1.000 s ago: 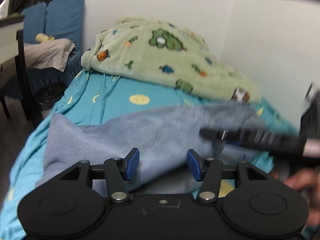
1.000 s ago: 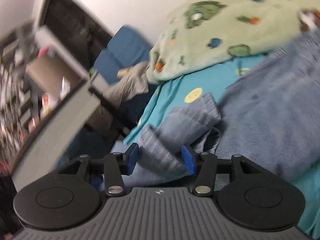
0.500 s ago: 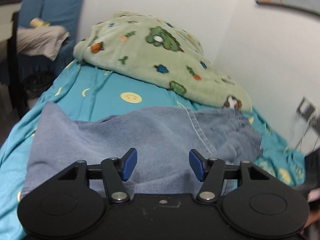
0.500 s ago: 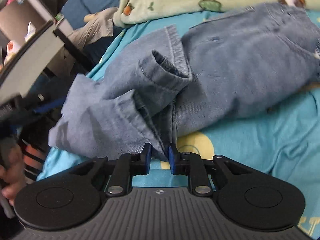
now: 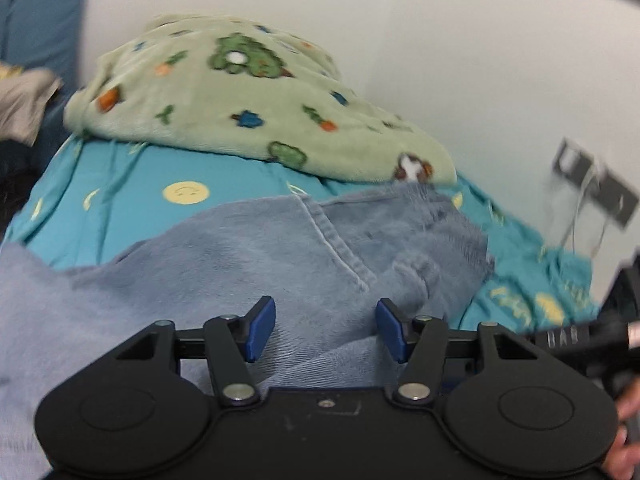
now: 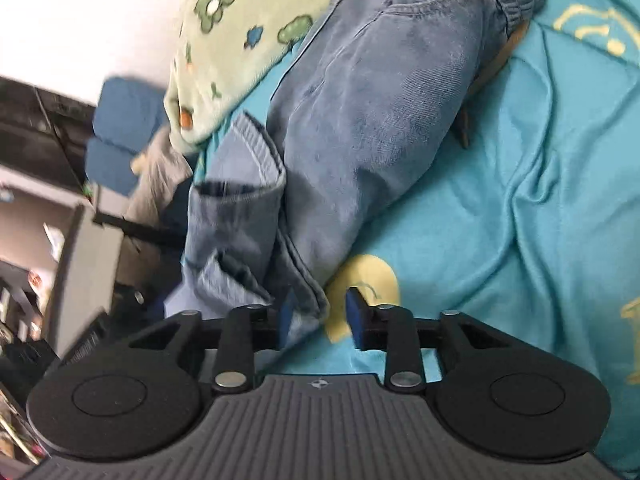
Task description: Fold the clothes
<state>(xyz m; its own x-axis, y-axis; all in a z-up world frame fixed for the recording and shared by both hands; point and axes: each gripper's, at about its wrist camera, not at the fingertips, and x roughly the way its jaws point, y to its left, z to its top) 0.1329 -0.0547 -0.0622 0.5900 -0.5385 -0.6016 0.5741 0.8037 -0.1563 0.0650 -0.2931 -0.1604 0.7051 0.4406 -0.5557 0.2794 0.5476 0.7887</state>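
Observation:
Light blue jeans [image 5: 280, 248] lie across a turquoise bed sheet [image 5: 120, 200], waistband toward the right. My left gripper [image 5: 326, 328] hovers open just above the denim, nothing between its blue pads. In the right wrist view the jeans [image 6: 372, 100] run away from me, with one leg folded back in a bunch at the left. My right gripper [image 6: 322, 316] is open at the near edge of that leg, and a fold of denim sits loosely between its fingers over the sheet [image 6: 520, 200]. At the right of the left wrist view, a hand holds the other tool's dark body [image 5: 580, 336].
A green fleece blanket [image 5: 240, 100] with cartoon prints is heaped at the head of the bed against the white wall. A wall socket with cables [image 5: 592, 184] is at the right. Blue chair cushions [image 6: 120, 120] and a grey desk [image 6: 80, 240] stand beyond the bed's left edge.
My right gripper, shut on the jeans leg half a second ago, has opened and swung round. The left gripper has moved closer over the jeans, still open.

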